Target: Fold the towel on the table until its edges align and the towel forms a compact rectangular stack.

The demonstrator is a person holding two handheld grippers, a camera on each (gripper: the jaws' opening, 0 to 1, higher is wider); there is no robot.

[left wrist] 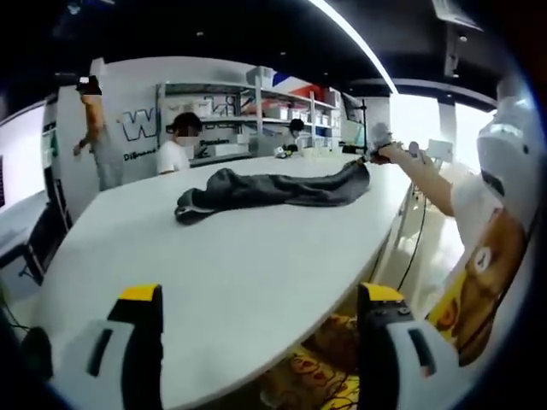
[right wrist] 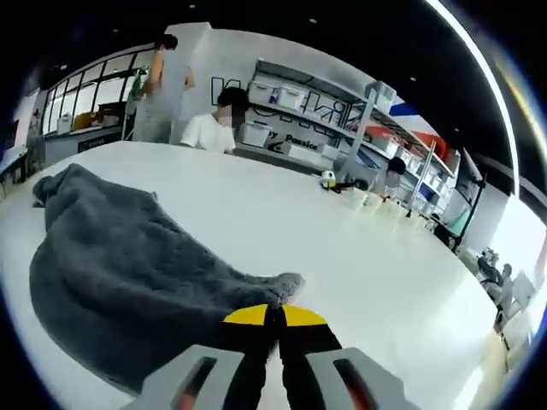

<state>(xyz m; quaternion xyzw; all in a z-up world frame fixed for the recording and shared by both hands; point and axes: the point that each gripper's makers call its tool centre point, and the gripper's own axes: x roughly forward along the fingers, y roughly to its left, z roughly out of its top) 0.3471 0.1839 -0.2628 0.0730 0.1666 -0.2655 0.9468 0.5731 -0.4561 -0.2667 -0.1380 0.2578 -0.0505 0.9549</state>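
Pinching the grey towel (right wrist: 128, 273), right tongs (right wrist: 275, 318) closed.

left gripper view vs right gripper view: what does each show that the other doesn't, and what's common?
Left gripper view: the left hand-held gripper, jaws apart over the near table edge, and the right hand-held gripper at the towel's far end.

Right gripper view: close up, the right gripper's jaws shut on a corner of the towel; a small round object further along the table.

Both: grey towel on the white table, shelving behind.
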